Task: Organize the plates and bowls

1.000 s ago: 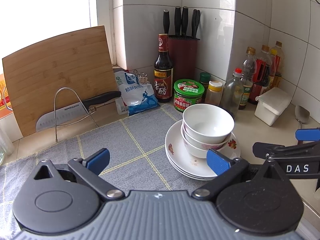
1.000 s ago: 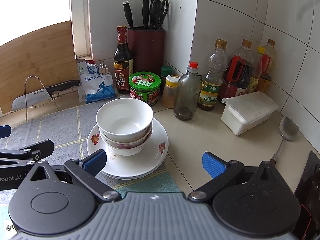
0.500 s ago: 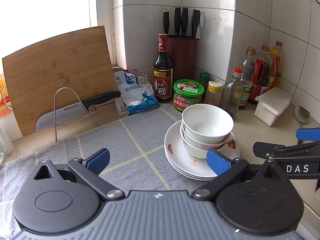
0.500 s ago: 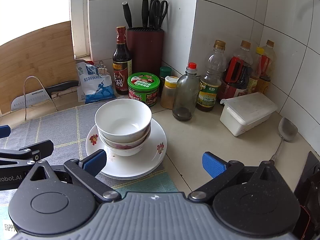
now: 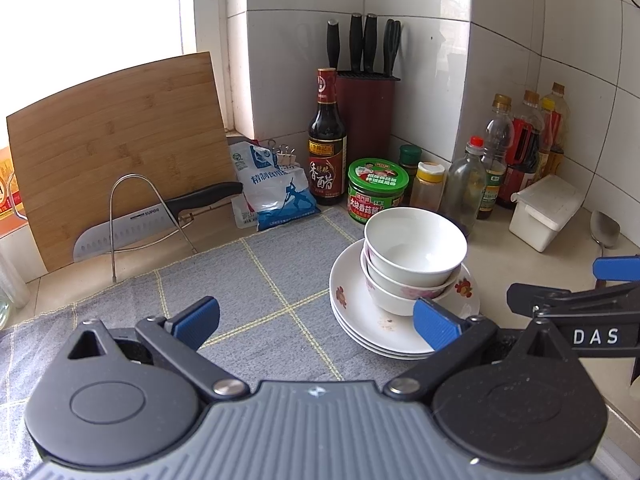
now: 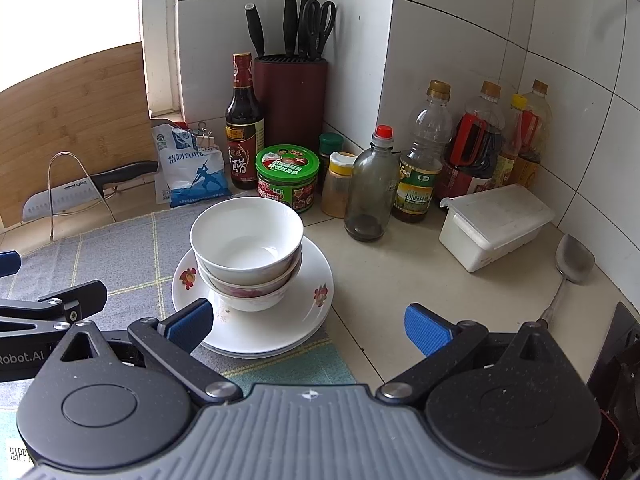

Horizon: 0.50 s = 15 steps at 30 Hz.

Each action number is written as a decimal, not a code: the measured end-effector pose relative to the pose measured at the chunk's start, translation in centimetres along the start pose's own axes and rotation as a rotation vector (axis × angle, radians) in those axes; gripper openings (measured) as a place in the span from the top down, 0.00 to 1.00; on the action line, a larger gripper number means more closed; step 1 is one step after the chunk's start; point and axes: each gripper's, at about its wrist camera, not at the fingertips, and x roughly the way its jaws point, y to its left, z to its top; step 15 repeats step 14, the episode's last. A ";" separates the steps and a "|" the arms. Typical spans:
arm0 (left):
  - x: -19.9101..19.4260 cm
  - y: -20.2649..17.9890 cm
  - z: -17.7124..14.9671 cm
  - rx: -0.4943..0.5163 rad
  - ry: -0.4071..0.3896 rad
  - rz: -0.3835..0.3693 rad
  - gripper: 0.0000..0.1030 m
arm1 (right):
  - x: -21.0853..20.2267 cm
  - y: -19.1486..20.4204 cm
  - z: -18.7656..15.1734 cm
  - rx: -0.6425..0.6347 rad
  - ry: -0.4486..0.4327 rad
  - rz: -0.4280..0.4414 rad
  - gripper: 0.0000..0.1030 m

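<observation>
Both my grippers, left (image 5: pixel 316 318) and right (image 6: pixel 308 322), have fingers spread wide, empty. The bowls (image 6: pixel 246 240) look glazed, slippery, breakable; I'd pinch the top rim.

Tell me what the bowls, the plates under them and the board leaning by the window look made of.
Bowls: glazed ceramic or porcelain by the look, white and glossy with soft highlights; the lower one carries a floral print.
Plates: likely the same glazed ware, shiny white with red flower decals.
Board: bamboo or wood, matte, with visible strip grain.
</observation>
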 end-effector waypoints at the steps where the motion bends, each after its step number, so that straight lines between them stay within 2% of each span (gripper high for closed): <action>1: 0.0 0.0 0.0 0.000 -0.001 -0.001 0.01 | 0.0 0.0 0.0 0.001 0.000 0.000 0.00; 15: -0.4 0.0 0.0 0.001 -0.005 -0.003 0.01 | -0.6 0.0 -0.2 0.005 -0.008 -0.009 0.00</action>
